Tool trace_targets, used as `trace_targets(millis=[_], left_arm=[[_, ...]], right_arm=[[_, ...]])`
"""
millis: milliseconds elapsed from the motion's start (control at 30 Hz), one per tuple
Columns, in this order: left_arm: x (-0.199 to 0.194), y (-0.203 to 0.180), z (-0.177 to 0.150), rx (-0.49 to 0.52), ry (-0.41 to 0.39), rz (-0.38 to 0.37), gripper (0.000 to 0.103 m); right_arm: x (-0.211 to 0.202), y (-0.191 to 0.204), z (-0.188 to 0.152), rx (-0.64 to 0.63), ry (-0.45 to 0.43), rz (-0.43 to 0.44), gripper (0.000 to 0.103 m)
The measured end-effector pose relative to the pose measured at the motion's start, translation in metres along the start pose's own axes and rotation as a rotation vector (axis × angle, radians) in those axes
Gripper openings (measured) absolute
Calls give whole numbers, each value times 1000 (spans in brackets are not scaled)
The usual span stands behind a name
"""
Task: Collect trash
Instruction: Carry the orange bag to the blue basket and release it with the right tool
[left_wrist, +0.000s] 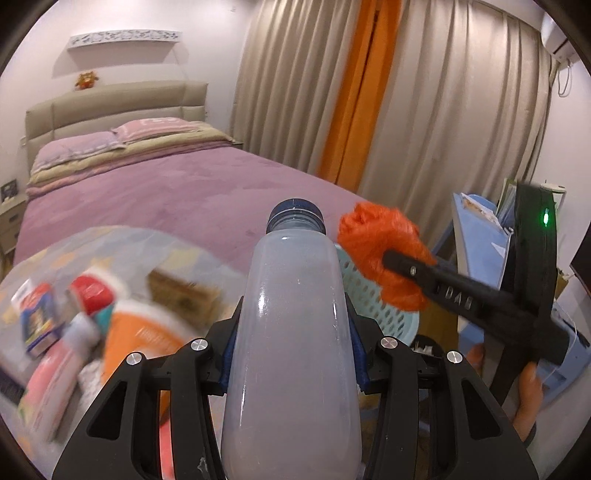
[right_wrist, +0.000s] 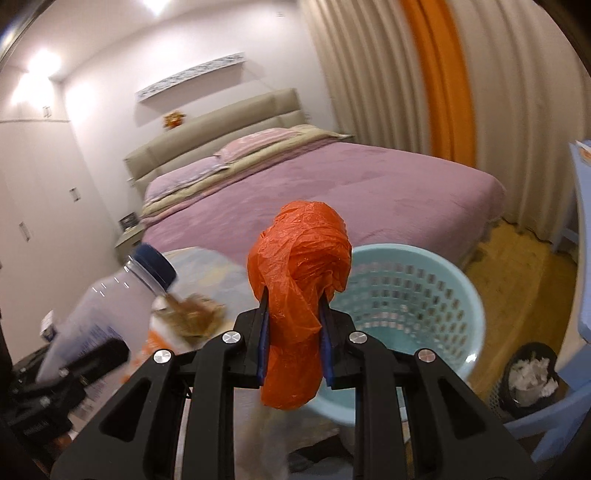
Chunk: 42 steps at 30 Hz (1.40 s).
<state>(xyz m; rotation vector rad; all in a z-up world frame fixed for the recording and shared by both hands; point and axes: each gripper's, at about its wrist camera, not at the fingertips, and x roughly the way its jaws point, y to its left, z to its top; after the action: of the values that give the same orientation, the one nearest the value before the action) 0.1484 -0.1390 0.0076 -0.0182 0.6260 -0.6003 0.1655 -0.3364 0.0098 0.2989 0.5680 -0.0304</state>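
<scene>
Both claws are loaded right now. Left gripper (left_wrist: 291, 354) is clamped around a frosted translucent plastic bottle with a dark blue screw cap (left_wrist: 293, 332), blue pads pressed into its sides, bottle pointing away toward the purple-covered bed (left_wrist: 184, 192). Right gripper (right_wrist: 293, 347) is pinching a crumpled orange plastic bag (right_wrist: 299, 295), wadded into a lump that sticks up past the fingertips.

Step-wise this looks like the carry-and-drop part: two bits of trash picked up, neither binned yet. The pale blue perforated plastic basket (right_wrist: 458, 291) sits just beyond and a bit right of the orange bag in the right wrist view. In the left view it peeks out right of the bottle, with the bag over its rim area. There's also a small black mesh bin with white tissue in it (right_wrist: 532, 373) lower right, near the floor.

Near left, a blurry pile of packets and wrappers (left_wrist: 74, 325) lies on a patterned cloth, so probably more collecting to go.

Next move, best guess: bring the right claw over the basket opening and let the bag fall, then swing the bottle across to the right. That bag is light, so it might cling to the pads.
</scene>
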Motion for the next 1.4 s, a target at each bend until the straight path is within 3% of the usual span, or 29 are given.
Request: trace_targets(millis=[167, 267, 467, 600, 633, 700, 733, 1400], left_arm=[[40, -21, 21, 4, 7, -35, 45], [74, -34, 25, 2, 51, -52, 45], [127, -44, 14, -13, 153, -70, 45], [140, -40, 5, -27, 195, -71, 46], [139, -38, 5, -33, 196, -72, 52], [132, -33, 5, -42, 182, -74, 61], [130, -31, 6, -43, 176, -74, 66], [46, -10, 3, -65, 49, -33, 68]], right_arm=[[17, -36, 3, 31, 11, -78, 19], [32, -63, 0, 73, 51, -114, 19], [55, -97, -13, 130, 135, -155, 22], [64, -103, -22, 141, 170, -165, 25], [66, -104, -23, 144, 175, -163, 28], [66, -108, -24, 148, 174, -158, 45], [65, -107, -23, 146, 165, -160, 47], [34, -48, -18, 50, 116, -69, 47]])
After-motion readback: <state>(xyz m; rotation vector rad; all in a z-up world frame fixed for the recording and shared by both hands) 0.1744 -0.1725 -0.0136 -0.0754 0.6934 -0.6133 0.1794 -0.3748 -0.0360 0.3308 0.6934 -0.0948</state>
